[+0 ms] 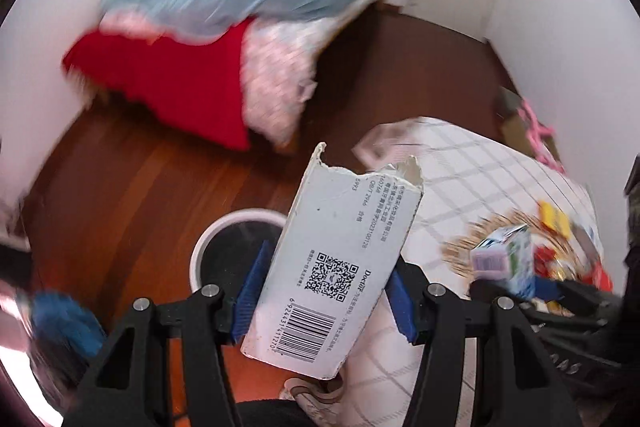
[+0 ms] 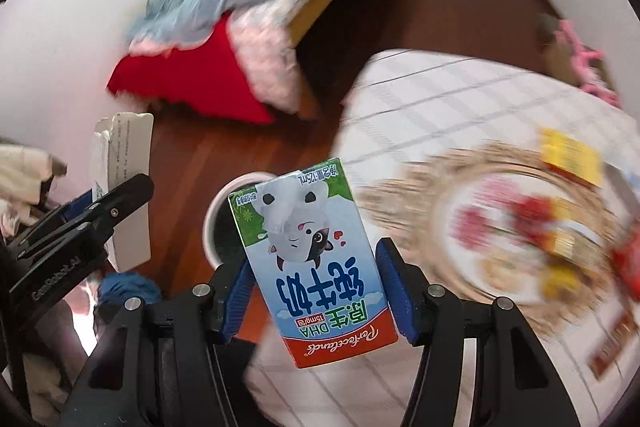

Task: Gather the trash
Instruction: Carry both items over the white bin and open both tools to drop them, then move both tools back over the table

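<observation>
Brown wood floor [image 1: 132, 183] fills the left wrist view, with a bed [image 1: 248, 39] up at 11 o'clock. The left gripper [image 1: 324, 297] is clamped on a torn white box [image 1: 340, 267], one blue pad on each side. A white bin [image 1: 236, 223] sits on the floor just behind the box, at about 8 o'clock from it. The checked table [image 1: 472, 163] edge runs close on the right, at 3 o'clock. To do this step well, the box should go right over the bin's open mouth before the pads let go. It sticks out far, so its torn end should point down into the bin.

Same floor and bed show in the right wrist view. The right gripper [image 2: 316, 285] is clamped on a milk carton [image 2: 308, 259], held upside down. The bin [image 2: 224, 211] peeks out behind the carton at 10 o'clock. The left gripper [image 2: 86, 205] and its box [image 2: 124, 183] are at 9 o'clock, quite near, so the two could bump. The table [image 2: 460, 91] rim is at 3 o'clock; a plate [image 2: 488, 223] with wrappers sits on it. Open floor lies to the left of the bin.
</observation>
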{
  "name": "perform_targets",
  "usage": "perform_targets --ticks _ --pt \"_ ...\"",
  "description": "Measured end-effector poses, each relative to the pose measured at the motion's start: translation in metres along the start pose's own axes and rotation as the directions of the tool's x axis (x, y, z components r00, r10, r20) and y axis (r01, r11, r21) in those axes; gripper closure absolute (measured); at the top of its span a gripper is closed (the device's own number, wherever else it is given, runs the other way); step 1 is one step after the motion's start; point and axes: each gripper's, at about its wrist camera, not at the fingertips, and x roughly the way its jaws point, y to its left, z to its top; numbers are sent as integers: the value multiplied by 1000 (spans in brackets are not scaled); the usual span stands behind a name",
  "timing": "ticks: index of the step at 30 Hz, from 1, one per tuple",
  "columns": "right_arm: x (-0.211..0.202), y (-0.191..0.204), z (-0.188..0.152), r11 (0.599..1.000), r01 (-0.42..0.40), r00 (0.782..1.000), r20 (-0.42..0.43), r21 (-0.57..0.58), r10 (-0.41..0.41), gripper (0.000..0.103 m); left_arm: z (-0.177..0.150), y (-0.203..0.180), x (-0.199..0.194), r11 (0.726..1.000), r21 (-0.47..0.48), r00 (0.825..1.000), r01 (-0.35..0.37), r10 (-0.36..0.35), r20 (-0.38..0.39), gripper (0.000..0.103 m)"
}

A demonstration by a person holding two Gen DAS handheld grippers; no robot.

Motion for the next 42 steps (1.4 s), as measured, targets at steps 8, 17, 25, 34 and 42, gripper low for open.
perform_targets --ticks 8,17,25,34,42 --pt "162 83 41 998 -54 976 -213 -37 45 42 -5 109 90 977 -214 982 27 -66 -179 50" --pt "294 112 52 999 -13 924 -382 -52 -8 41 -19 166 143 954 -294 966 -51 -27 -256 1" --pt "328 123 45 991 42 906 -413 -127 -92 0 -42 186 134 932 -283 959 -226 163 -230 0" --pt "287 125 25 963 147 913 -344 -224 -219 0 -59 179 107 915 -268 943 -301 245 -225 0" --pt "240 129 11 961 144 932 -293 -238 -213 0 -65 159 69 916 -244 941 -318 275 -195 0"
